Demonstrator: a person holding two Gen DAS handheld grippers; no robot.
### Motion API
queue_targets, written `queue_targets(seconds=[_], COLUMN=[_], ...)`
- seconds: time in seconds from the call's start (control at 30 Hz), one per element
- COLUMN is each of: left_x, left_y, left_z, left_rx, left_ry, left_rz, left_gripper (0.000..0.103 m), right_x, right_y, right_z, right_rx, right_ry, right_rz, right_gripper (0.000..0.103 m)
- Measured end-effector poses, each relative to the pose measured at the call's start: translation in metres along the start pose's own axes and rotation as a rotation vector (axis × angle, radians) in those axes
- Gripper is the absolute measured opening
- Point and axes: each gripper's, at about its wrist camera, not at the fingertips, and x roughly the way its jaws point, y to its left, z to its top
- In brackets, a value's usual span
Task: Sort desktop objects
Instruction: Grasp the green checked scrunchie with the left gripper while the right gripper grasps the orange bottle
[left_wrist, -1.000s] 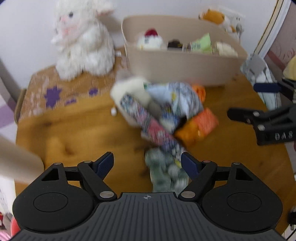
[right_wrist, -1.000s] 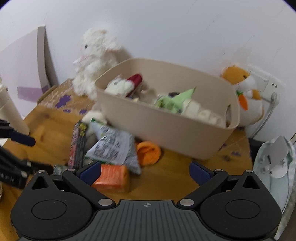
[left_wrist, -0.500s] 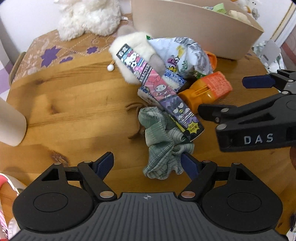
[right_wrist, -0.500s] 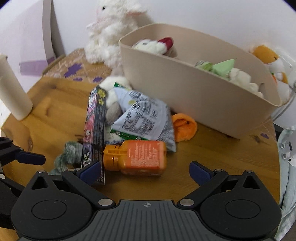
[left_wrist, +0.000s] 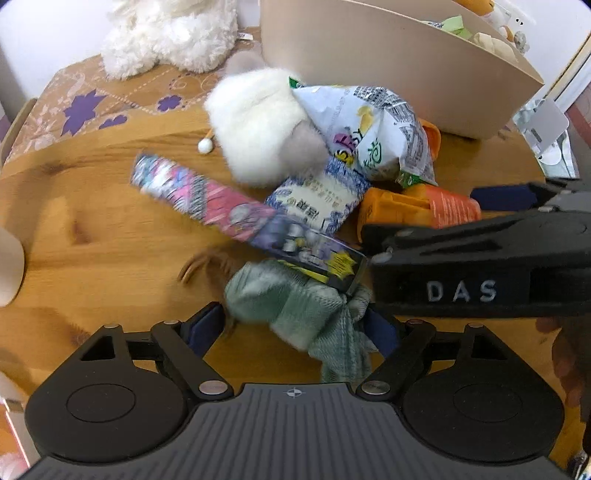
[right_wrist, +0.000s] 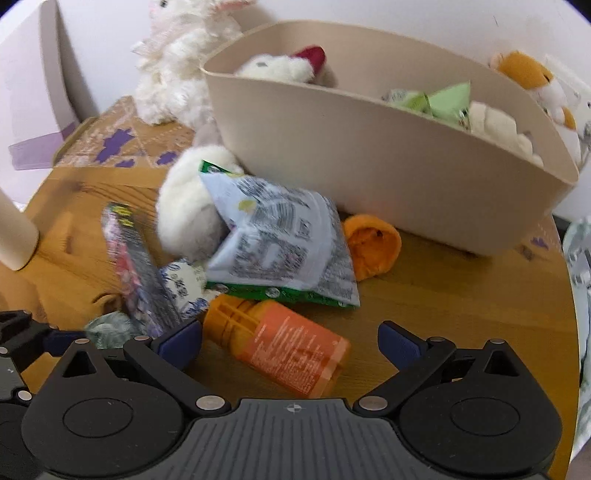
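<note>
A pile lies on the wooden table in front of a beige bin (right_wrist: 369, 155). My left gripper (left_wrist: 291, 328) is open, its fingers on either side of a crumpled green cloth (left_wrist: 303, 310). A long cartoon-printed box (left_wrist: 236, 218) leans over the cloth. My right gripper (right_wrist: 291, 341) is open, its fingers straddling an orange bottle (right_wrist: 284, 343) lying on its side. A white snack bag (right_wrist: 280, 243), a white plush ball (right_wrist: 188, 214), a blue-patterned packet (left_wrist: 317, 203) and an orange plush piece (right_wrist: 373, 243) lie behind. The right gripper also shows in the left wrist view (left_wrist: 417, 210).
A white plush lamb (right_wrist: 177, 70) sits on a patterned mat (left_wrist: 85, 107) at the back left. The bin holds plush toys and green packets. A beige cylinder (right_wrist: 11, 232) stands at the table's left edge. An orange and white plush (right_wrist: 532, 77) sits behind the bin.
Both grippers have moved down and forward into the pile. The left now brackets the green cloth, the right brackets the orange bottle. The cartoon box has tipped and shifted left.
</note>
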Motion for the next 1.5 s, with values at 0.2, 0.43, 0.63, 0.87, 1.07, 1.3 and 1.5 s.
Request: queue_targets(seconds=[0.2,0.43,0.63,0.87,1.07,1.3,1.5], left_x=[0.0,-0.007,-0.01,-0.018,-0.034,-0.051,-0.054], left_y=[0.0,0.011,0.018,0.016,0.016,0.005,-0.011], left_z=[0.001,-0.003,-0.006,-0.014,-0.027,-0.045,-0.051], left_rx=[-0.004,0.002,-0.031,-0.032,-0.01,0.075,0.141], left_ry=[-0.033,-0.059,-0.063,-0.077,-0.103,-0.158,-0.198], left_rz=[0.009,0.002,-0.012,-0.017,-0.01,0.044,0.07], left_gripper=[0.072,0.036,0.019,0.013,0.012,0.012,0.012], right_x=[0.008,0.01,0.008,-0.008,-0.032,-0.042,-0.044], right_y=[-0.009,-0.012,-0.018,-0.031,-0.043,-0.046,-0.051], right_z=[-0.005,-0.008,-0.014,-0.029,-0.037,-0.044,-0.053], right_rx=[0.095,0.097,0.089,0.077,0.08,0.076,0.072], right_ry=[0.013,-0.005,-0.011,-0.024,-0.054,-0.064,-0.049], right_rz=[0.005,0.014,0.027,0.054,0.091,0.125,0.126], right_gripper=[0.083,0.039,0.037,0.036,0.036,0.036,0.036])
